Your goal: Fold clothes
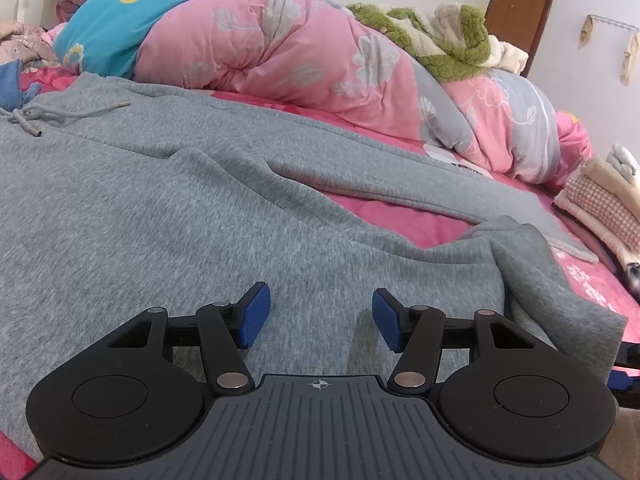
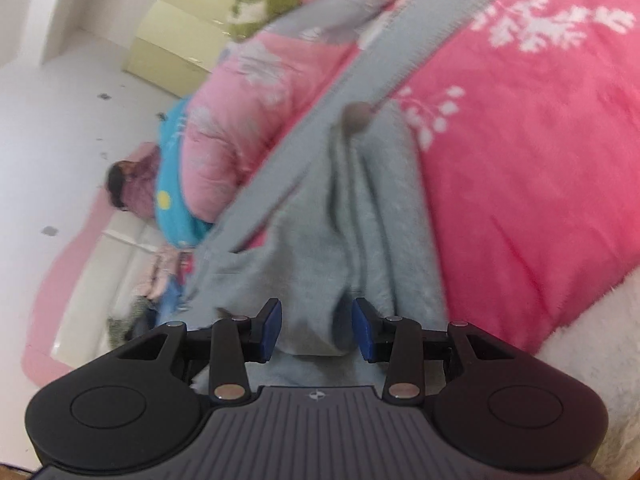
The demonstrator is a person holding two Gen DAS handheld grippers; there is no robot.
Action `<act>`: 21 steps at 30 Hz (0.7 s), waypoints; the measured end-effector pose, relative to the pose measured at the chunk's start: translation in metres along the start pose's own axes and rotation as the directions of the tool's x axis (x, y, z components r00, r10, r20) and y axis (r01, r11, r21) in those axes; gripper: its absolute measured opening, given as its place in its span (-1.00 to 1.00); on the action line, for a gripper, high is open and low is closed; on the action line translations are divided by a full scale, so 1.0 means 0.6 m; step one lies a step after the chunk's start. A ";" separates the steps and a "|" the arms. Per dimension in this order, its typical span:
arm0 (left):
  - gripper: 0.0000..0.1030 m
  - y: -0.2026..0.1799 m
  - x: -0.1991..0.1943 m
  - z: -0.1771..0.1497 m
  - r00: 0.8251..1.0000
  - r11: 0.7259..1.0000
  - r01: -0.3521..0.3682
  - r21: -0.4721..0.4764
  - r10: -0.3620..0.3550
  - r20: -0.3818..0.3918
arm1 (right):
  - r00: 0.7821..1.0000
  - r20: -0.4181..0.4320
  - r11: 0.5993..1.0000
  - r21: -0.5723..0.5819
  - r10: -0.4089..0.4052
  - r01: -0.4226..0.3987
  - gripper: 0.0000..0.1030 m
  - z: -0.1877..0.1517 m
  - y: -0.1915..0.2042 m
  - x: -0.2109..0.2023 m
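While blurred, grey sweatpants [image 2: 320,240] legs seemingly stretch away lengthwise

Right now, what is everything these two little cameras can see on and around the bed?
grey sweatpants: one pair, grey, spread flat across the bed, legs running right
drawstring: one, grey with metal tips, at the waistband, upper left
bedsheet: one, bright pink with white print, under the sweatpants
quilt: one, pink and grey with a leaf print, heaped behind the sweatpants
blue cover: one, turquoise with a yellow dot, at the heap's left
fleece blanket: one, green and cream, on top of the quilt
folded clothes: a small pile, cream and checked, right edge
door: one, brown, far wall
left gripper: black with blue pads, open above the sweatpants
right gripper: black with blue pads, open, bunched grey fabric between the jaws
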State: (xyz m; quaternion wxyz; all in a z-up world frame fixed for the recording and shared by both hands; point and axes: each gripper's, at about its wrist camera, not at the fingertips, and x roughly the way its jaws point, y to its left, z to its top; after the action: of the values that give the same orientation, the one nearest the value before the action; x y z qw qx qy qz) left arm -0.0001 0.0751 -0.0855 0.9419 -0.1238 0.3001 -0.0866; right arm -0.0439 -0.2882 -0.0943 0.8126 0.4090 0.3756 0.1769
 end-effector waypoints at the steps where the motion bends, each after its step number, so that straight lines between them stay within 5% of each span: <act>1: 0.10 -0.001 0.000 0.000 1.000 1.000 -0.001 0.001 0.001 0.000 | 1.000 0.002 1.000 0.006 0.002 -0.002 -0.20 0.001 -0.002 0.002; 12: 0.10 -0.003 0.001 0.000 1.000 1.000 -0.006 0.007 0.006 -0.001 | 0.998 0.054 0.999 0.032 0.008 -0.010 -0.23 0.026 -0.010 0.033; 21: 0.11 -0.005 0.001 -0.001 1.000 1.000 -0.012 0.010 0.012 -0.003 | 0.988 0.143 0.997 -0.040 -0.064 0.071 -0.21 0.041 0.017 0.011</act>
State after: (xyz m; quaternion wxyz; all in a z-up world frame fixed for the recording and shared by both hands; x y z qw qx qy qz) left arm -0.0001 0.0721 -0.0852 0.9425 -0.1170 0.3019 -0.0829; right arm -0.0209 -0.2912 -0.0801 0.8517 0.3891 0.3267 0.1283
